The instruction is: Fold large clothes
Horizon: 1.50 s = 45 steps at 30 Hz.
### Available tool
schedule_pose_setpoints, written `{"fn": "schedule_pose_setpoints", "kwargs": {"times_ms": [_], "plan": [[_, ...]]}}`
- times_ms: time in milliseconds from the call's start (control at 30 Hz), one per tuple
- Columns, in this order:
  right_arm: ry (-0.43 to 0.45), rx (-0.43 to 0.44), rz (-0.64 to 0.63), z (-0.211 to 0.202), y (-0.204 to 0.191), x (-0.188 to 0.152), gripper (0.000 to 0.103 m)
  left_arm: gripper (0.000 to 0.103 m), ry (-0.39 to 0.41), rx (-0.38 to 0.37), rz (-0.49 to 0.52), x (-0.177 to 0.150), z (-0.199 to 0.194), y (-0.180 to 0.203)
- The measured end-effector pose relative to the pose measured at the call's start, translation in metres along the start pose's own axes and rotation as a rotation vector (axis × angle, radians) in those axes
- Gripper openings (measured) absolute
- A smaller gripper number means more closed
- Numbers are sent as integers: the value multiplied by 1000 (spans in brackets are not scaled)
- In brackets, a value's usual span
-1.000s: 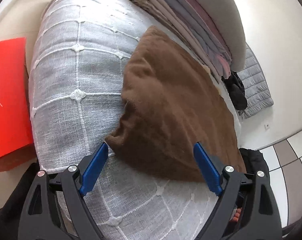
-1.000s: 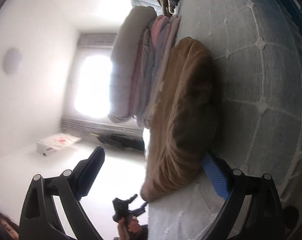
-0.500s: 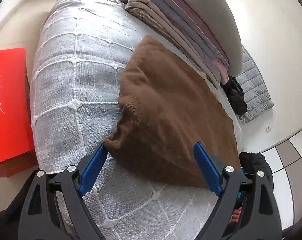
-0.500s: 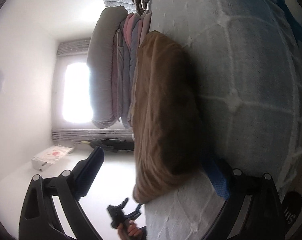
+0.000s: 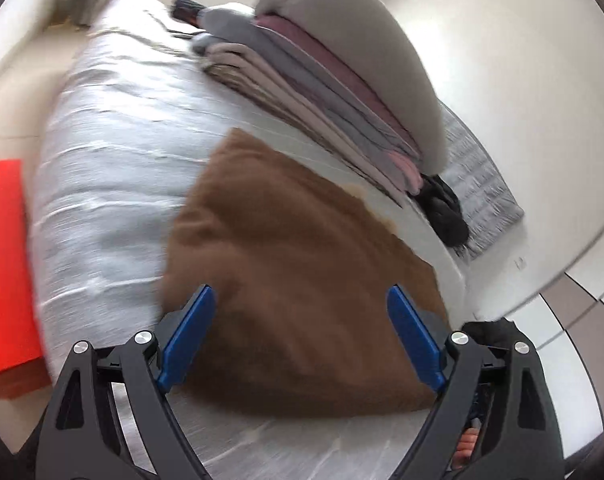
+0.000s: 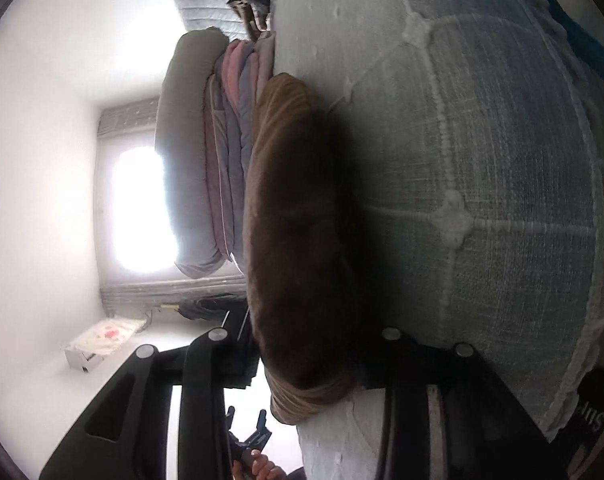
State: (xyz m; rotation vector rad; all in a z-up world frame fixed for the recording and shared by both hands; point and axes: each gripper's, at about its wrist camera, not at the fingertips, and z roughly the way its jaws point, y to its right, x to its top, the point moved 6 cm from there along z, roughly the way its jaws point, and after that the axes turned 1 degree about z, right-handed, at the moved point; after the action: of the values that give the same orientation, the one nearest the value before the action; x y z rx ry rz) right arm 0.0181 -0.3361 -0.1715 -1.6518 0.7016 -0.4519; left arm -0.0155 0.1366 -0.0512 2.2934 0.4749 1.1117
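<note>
A folded brown fleece garment (image 5: 302, 264) lies on a bed with a grey-white quilted cover (image 5: 105, 184). My left gripper (image 5: 302, 336) is open, its blue fingers (image 5: 189, 332) spread just above the garment's near edge. In the right wrist view the camera is rolled sideways. My right gripper (image 6: 306, 360) has closed on the near edge of the brown garment (image 6: 297, 220), whose folded hem bulges out between the black jaws. The fingertips are hidden in the fabric.
A stack of folded grey, pink and beige clothes (image 5: 342, 72) lies just beyond the brown garment on the bed. A red box (image 5: 1, 264) sits left of the bed. Dark clothing (image 5: 442, 208) and a grey mat (image 5: 482, 184) are on the floor at right.
The right gripper has closed onto the brown garment's near edge. The left gripper has moved forward over the garment, still open; its view is motion-blurred.
</note>
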Motion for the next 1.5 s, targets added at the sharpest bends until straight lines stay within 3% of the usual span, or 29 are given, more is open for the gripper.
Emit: {"fn": "schedule_pose_setpoints", "kwargs": {"times_ms": [133,267,433,533,633,767,867,967,1067,1167,1267,1367,1500], "plan": [[26,-3,-10,-3,-6,-3,35,85,-54,-7,59,12,45,24],[52,18,-14,-5,-21,-4,33,85,-171,74,55,5,93,11],[92,39,-29,-3,-46,-7,33,85,-224,151,109,-2,104,10],[109,4,-92,0,-63,-10,33,85,-200,90,43,7,96,9],[123,-41,-204,6,-96,-17,33,85,-125,30,-59,26,76,1],[117,-125,-430,36,-158,-38,33,85,-46,-14,-224,47,49,-29],[85,-223,-655,85,-209,-71,33,85,-7,-48,-343,56,32,-52],[-5,-317,-932,155,-251,-133,34,86,51,-63,-393,68,13,-67],[-119,-360,-1144,209,-262,-201,33,86,107,-64,-415,81,-1,-77],[-287,-394,-1389,266,-248,-289,34,87,129,-52,-455,85,-12,-94],[-484,-424,-1568,298,-205,-359,33,87,112,-39,-504,84,-13,-111],[-594,-502,-1694,314,-156,-391,34,87,64,-2,-517,82,-8,-122],[-601,-420,-1503,320,-169,-359,33,87,-17,-4,-513,70,4,-124]]}}
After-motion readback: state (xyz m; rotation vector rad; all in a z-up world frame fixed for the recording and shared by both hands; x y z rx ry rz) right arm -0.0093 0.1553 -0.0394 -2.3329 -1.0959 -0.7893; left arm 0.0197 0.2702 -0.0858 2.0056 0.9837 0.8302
